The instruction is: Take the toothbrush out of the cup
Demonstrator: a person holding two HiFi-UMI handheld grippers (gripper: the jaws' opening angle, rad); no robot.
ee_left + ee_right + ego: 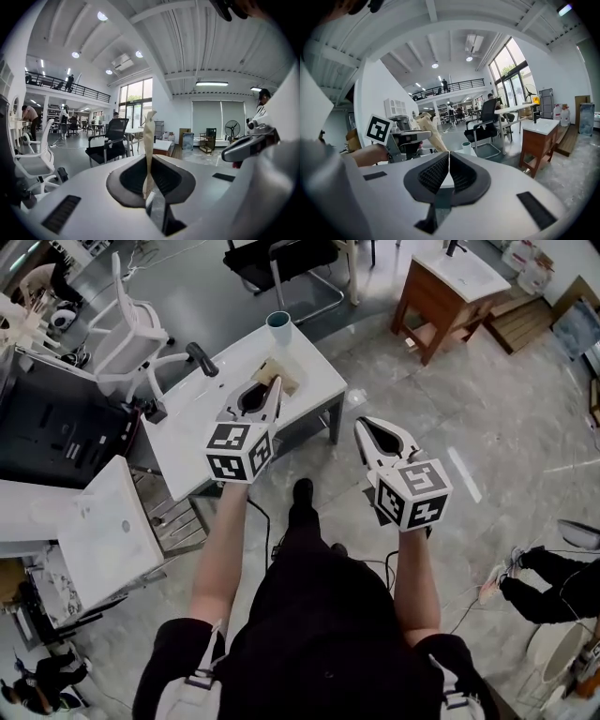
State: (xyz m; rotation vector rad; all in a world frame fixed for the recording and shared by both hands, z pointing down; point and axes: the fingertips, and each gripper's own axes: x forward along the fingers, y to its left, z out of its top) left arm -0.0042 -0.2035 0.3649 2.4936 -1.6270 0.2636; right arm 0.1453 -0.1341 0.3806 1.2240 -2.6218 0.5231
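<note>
Beige, slender toothbrush (149, 131) stands upright, pinched in the left gripper (150, 159), well clear of the teal cup (278, 326) at the white table's (309, 367) far corner. It looks light and stiff, best held mid-handle. The right gripper's (448, 157) jaws are pressed together, empty.

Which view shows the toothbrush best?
The left gripper view: the beige toothbrush stands centred, pinched in the left gripper. The head view shows only its end past the jaws; the right gripper view shows it small, at the left.
</note>
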